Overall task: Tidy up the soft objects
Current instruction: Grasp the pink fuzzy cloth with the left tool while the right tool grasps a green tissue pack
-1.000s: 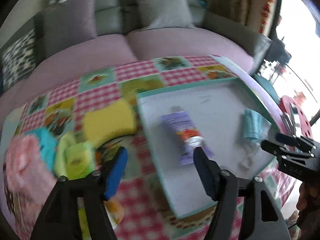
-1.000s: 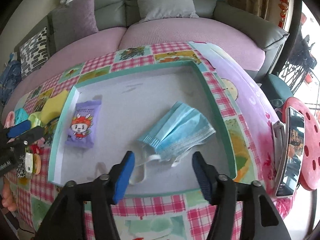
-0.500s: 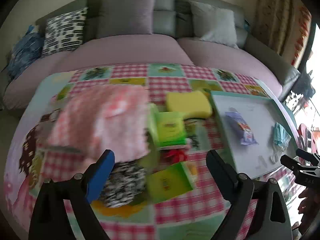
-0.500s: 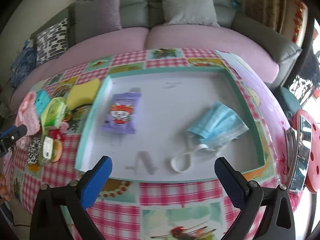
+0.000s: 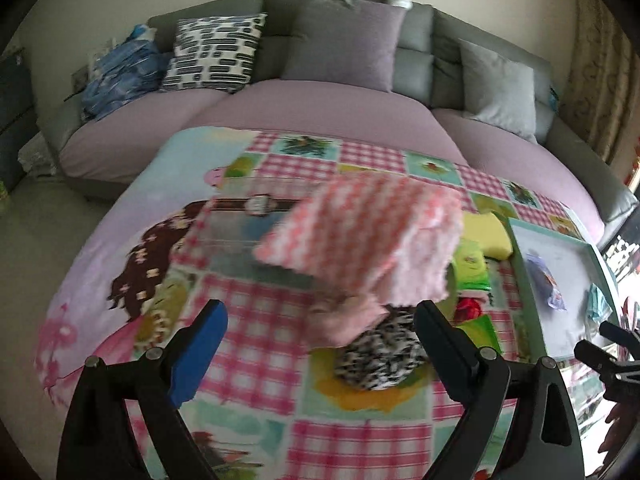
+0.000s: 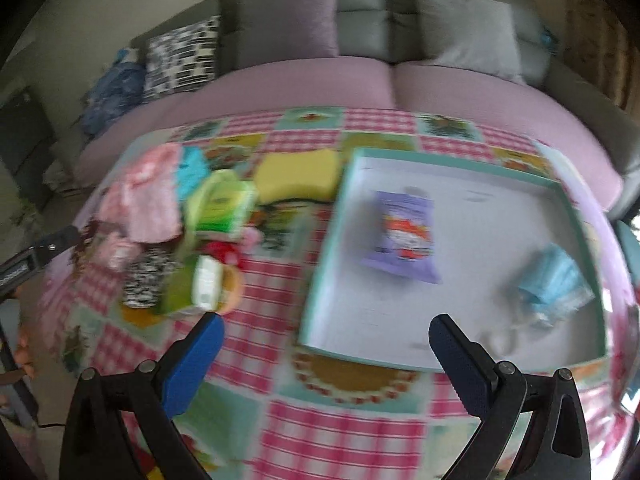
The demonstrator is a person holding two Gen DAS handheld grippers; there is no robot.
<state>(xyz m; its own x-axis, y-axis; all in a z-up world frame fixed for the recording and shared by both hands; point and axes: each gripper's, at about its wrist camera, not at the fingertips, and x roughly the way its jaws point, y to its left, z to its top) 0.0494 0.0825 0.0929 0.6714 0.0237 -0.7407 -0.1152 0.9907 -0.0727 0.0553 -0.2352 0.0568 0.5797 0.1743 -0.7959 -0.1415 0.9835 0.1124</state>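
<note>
A pink-and-white fluffy cloth (image 5: 372,232) fills the middle of the left wrist view, lying atop a pile of soft things on the checked tablecloth (image 5: 248,364); in the right wrist view it shows at the left of the frame (image 6: 148,200). Below it, toward the bottom of the left view, sits a black-and-white patterned bundle (image 5: 380,356), and to the right of the cloth are a green packet (image 5: 474,268) and a yellow sponge (image 5: 486,234), the sponge just beside the left wall of the teal-rimmed tray (image 5: 524,304). In the right wrist view a turquoise item (image 6: 192,172) lies just right of the pink cloth, blurred. The tray (image 6: 324,264) takes up the right half of that view and holds a purple snack packet (image 6: 404,236) near its middle and a blue face mask (image 6: 556,284) toward its right wall, the two well apart. The left gripper (image 5: 316,346) is spread wide and holds nothing, its fingertips flanking the lower edge of the pile in the frame. The right gripper (image 6: 326,350) is likewise spread wide and empty, low in the frame over the tray's near-left corner. Beyond the table runs a sofa (image 5: 320,108) with purple seats and cushions along its back.
</note>
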